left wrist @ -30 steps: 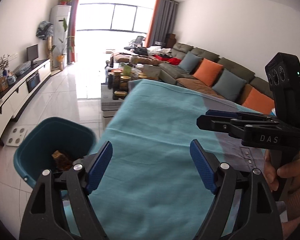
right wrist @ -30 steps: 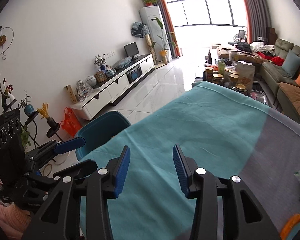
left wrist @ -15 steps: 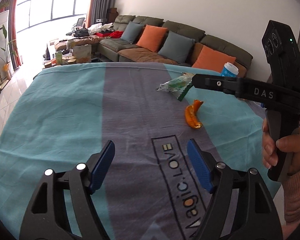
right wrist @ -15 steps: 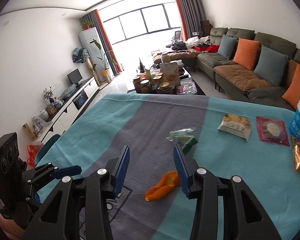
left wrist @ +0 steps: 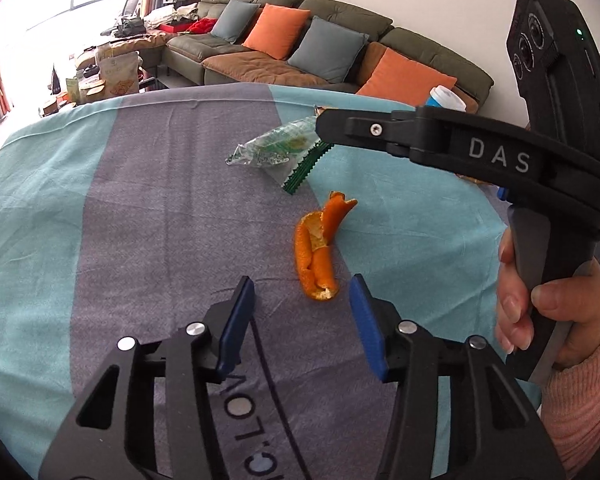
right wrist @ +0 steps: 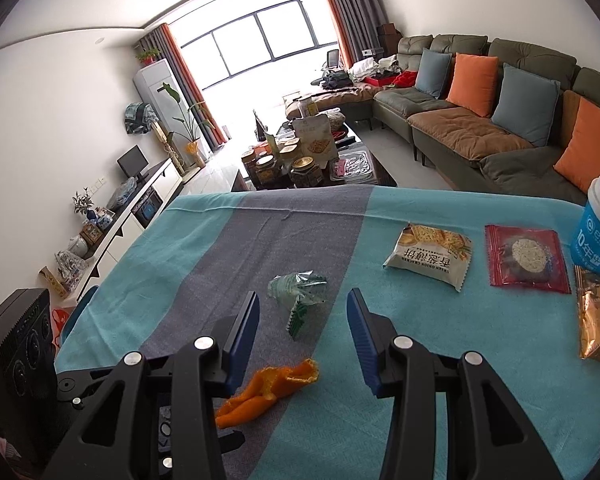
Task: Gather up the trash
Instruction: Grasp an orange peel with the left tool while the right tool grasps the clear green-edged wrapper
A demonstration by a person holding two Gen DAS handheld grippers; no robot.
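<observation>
An orange peel (left wrist: 318, 250) lies on the teal and grey cloth (left wrist: 160, 208), just ahead of my open, empty left gripper (left wrist: 302, 302). It also shows in the right wrist view (right wrist: 266, 390), below my right gripper. A crumpled clear-and-green wrapper (left wrist: 278, 152) lies farther on; in the right wrist view the wrapper (right wrist: 300, 296) sits between the tips of my open, empty right gripper (right wrist: 303, 314). The right gripper (left wrist: 332, 130) reaches in from the right in the left wrist view, over the wrapper.
A cracker packet (right wrist: 430, 256), a red snack packet (right wrist: 526, 258), a gold bag (right wrist: 598, 320) and a blue paper cup (right wrist: 598, 226) sit at the right of the table. A sofa (right wrist: 500, 128) and a cluttered coffee table (right wrist: 304, 160) stand beyond.
Both grippers swung from the teal bin side to the table's right part, then moved closer to the peel and wrapper. Both stayed open.
</observation>
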